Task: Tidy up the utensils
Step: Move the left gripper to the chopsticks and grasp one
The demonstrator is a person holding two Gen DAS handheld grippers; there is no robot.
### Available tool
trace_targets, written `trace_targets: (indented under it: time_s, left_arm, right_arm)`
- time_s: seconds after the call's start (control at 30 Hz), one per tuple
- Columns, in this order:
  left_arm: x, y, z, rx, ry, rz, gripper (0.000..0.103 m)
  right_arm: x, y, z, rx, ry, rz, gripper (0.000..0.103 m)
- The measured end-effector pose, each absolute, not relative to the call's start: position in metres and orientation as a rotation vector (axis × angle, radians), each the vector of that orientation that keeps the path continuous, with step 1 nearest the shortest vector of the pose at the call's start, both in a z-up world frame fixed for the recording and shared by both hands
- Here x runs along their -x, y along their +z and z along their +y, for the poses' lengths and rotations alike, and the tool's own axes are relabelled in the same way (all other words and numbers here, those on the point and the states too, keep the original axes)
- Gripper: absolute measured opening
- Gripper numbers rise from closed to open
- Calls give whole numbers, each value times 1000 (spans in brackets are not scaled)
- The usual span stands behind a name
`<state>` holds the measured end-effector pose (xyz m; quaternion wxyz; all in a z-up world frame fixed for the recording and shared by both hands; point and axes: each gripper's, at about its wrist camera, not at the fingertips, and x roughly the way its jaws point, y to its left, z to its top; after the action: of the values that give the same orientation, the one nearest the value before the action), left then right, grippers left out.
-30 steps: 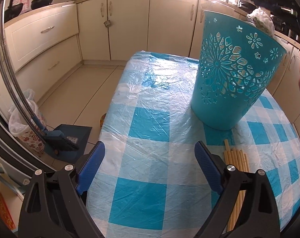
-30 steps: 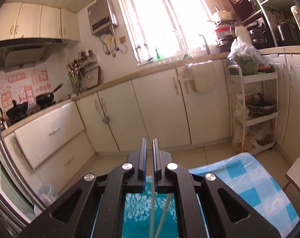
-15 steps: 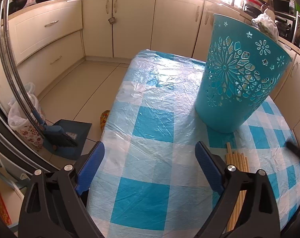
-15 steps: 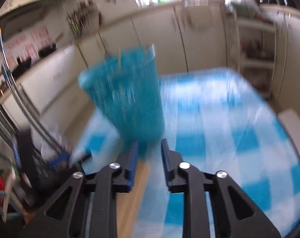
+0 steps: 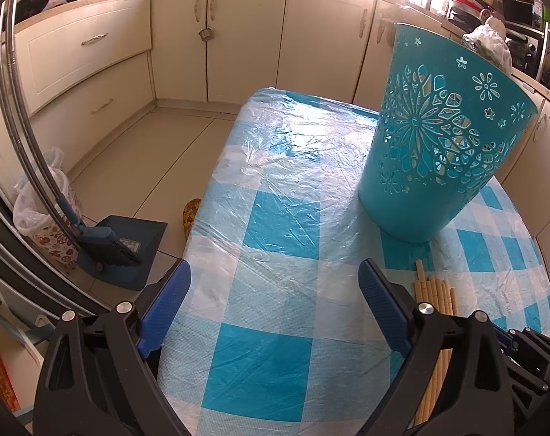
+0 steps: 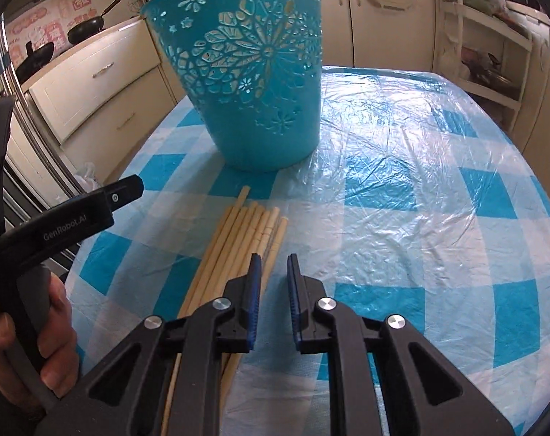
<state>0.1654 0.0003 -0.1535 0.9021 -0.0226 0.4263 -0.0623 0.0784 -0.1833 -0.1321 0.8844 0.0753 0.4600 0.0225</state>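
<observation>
Left wrist view
- Left gripper point(image 5: 273, 303): its two blue-padded jaws are wide apart, with nothing between them. It hangs over the near end of the table.
- Table point(image 5: 275, 239): it has a blue and white checked cloth under a clear, crinkly plastic cover.
- Basket point(image 5: 438, 145): a blue-green plastic basket with flower-shaped holes. It stands upright on the table, ahead and to the right.
- Chopsticks point(image 5: 436, 292): a bunch of light wooden sticks lies flat on the cloth, just in front of the basket and right beside the right jaw. The lower part is hidden behind the gripper.
- Floor: a blue dustpan point(image 5: 129, 250) and brush point(image 5: 107, 245) sit left of the table, next to a small bin point(image 5: 45, 214) with a plastic bag in it.

Right wrist view
- Right gripper point(image 6: 275, 272): its jaws are a little apart and hold nothing. They sit just right of the near part of the sticks.
- Chopsticks point(image 6: 238, 239): they lie side by side, tips pointing toward the basket, near it but not touching.
- Basket point(image 6: 253, 72): it stands upright at the far left of the table point(image 6: 420, 189).
- Left hand point(image 6: 35, 330): it grips the black handle of the other gripper at the left edge.
</observation>
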Motion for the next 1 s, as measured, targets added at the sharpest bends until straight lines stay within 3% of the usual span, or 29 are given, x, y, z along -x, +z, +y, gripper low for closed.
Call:
trace_targets:
  time_s: [0.4,1.0]
  left_arm:
    - [-162,-153,-11,-3,-171,879,90]
    - [-136,-164,-67,-190,-285,1000,90]
  right_arm:
    - [-84,-133,-187,-53,63,1001,9]
    - [-76,-135,-215,-215,110,963,9]
